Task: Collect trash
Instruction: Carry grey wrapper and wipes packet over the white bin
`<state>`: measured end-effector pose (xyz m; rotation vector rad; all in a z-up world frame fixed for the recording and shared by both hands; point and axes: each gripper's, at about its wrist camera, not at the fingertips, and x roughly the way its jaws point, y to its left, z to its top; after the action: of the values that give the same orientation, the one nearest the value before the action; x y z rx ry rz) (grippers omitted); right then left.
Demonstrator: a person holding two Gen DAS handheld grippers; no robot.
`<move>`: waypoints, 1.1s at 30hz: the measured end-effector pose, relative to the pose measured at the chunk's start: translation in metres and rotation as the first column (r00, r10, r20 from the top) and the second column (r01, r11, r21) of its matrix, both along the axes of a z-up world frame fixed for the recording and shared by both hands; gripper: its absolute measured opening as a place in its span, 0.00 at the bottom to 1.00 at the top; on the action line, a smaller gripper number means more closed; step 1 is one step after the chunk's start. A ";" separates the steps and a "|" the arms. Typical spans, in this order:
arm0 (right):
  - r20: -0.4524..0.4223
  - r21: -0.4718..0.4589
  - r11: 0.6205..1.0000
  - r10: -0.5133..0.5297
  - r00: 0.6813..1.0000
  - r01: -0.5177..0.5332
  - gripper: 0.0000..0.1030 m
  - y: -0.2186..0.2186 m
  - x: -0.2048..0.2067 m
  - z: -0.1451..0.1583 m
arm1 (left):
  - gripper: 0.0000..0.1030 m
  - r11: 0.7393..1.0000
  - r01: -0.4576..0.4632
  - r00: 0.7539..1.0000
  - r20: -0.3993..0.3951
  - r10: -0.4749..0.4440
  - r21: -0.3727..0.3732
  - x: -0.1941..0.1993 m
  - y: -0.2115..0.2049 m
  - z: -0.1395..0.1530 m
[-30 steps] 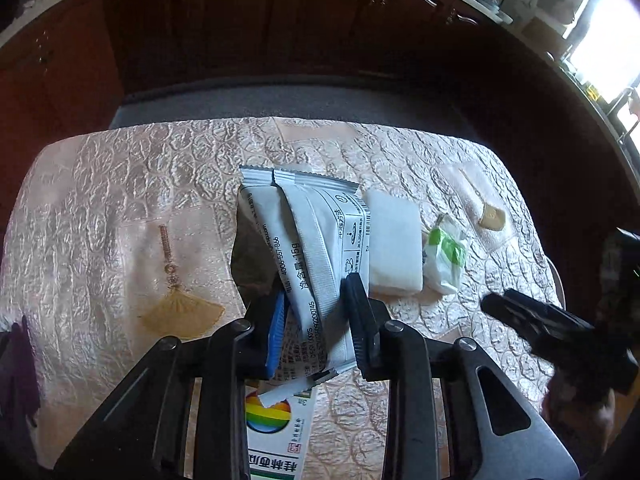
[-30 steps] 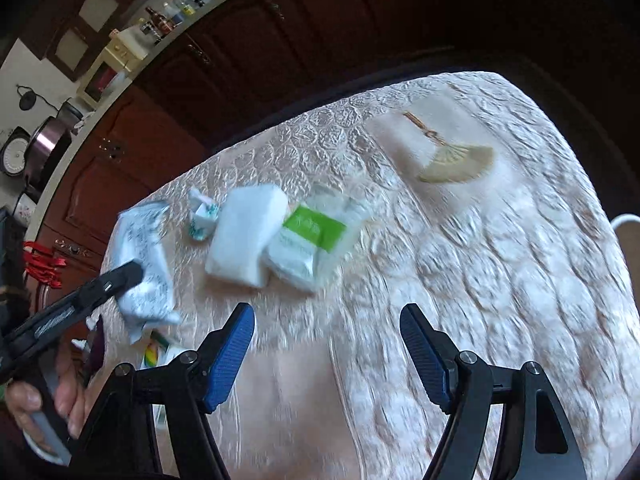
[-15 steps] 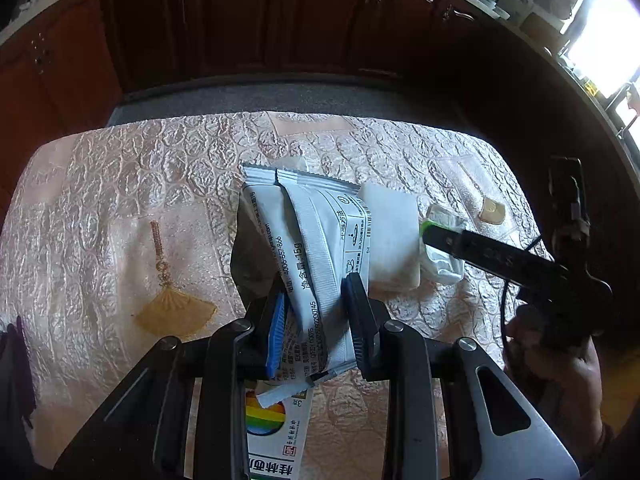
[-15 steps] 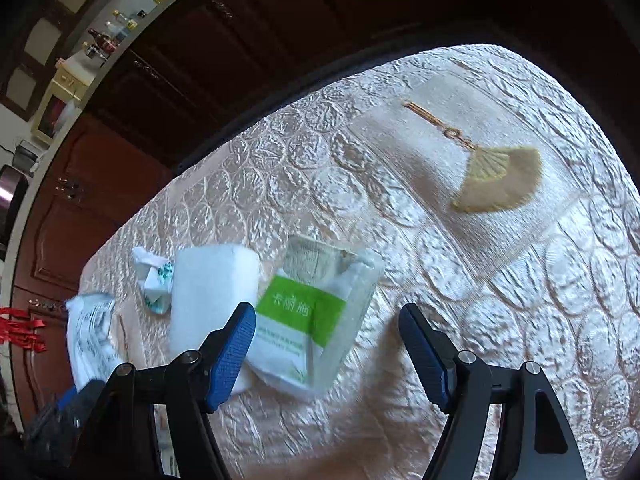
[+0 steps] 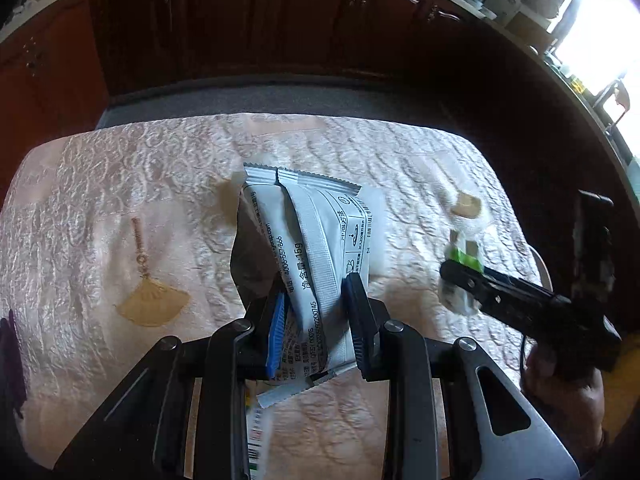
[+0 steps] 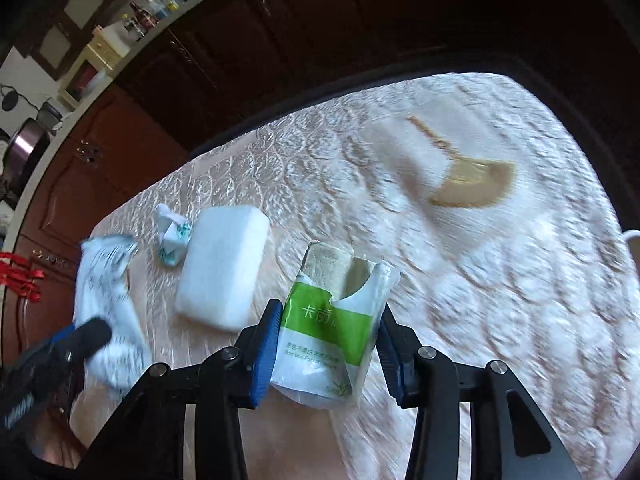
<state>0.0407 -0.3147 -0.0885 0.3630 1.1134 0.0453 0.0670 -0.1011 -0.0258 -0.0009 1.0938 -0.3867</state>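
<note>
Now the right gripper (image 6: pixel 328 350) has just been closing; its jaws pinch the green tissue pack (image 6: pixel 334 328) near the table's (image 6: pixel 500 300) right edge. The left gripper (image 5: pixel 314 326) clamps the grey sachet (image 5: pixel 308 248), so both hands seem loaded for disposal.

A home kitchen or dining room. Ahead of both grippers stands a table under a quilted, cream satin tablecloth (image 5: pixel 120 184) embroidered with gold fans, and beyond it runs a row of dark carved wooden cabinets (image 5: pixel 256 20) with metal handles. Far off to the upper left of the right gripper, a countertop carries bottles (image 6: pixel 160 8) and a cooking pot (image 6: pixel 22 148).
</note>
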 end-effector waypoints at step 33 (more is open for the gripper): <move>0.150 -0.028 0.973 -0.221 0.964 0.228 0.42 -0.149 -0.180 0.079 | 0.25 0.939 0.340 0.935 0.083 -0.344 0.060 -0.098 -0.191 0.026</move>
<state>-0.1389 -0.4640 -0.0091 0.4363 0.9213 -0.1517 -0.0311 -0.2919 0.0006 0.2486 1.0107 -0.6691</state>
